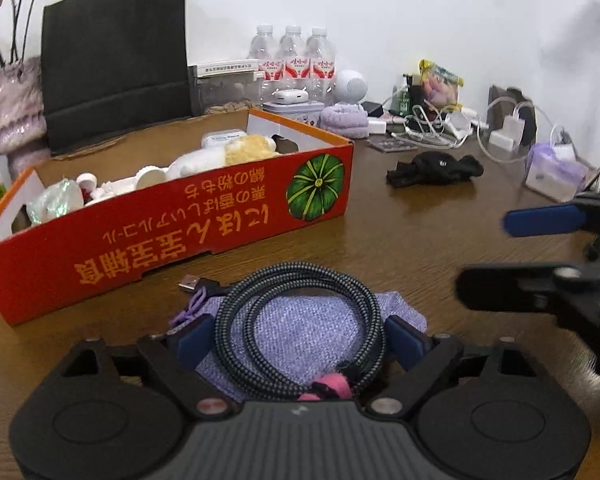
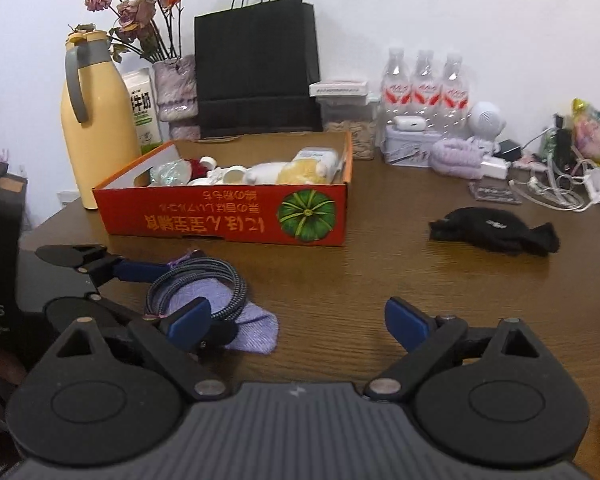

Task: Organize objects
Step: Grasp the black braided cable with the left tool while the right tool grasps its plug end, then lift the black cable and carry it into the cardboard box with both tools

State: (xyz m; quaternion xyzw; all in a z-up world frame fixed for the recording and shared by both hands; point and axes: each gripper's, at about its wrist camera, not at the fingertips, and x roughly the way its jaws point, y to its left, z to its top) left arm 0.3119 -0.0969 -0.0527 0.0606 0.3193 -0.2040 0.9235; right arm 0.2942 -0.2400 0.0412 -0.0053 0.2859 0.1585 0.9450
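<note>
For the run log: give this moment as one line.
left gripper: open, straddling coiled cable | right gripper: open, empty | cable on purple pouch

Coiled cable [image 1: 300,320] on pouch [image 1: 300,344], box [image 1: 172,224] behind, glove [image 2: 496,230] far right

Behind the table's [image 2: 340,288] far edge we see a black bag [image 2: 256,68], three bottles [image 2: 424,84], yellow jug [image 2: 96,120].

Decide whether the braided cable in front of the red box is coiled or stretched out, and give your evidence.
Coiled. The braided cable lies in stacked round loops on the purple pouch, only its USB plug sticking out.
</note>
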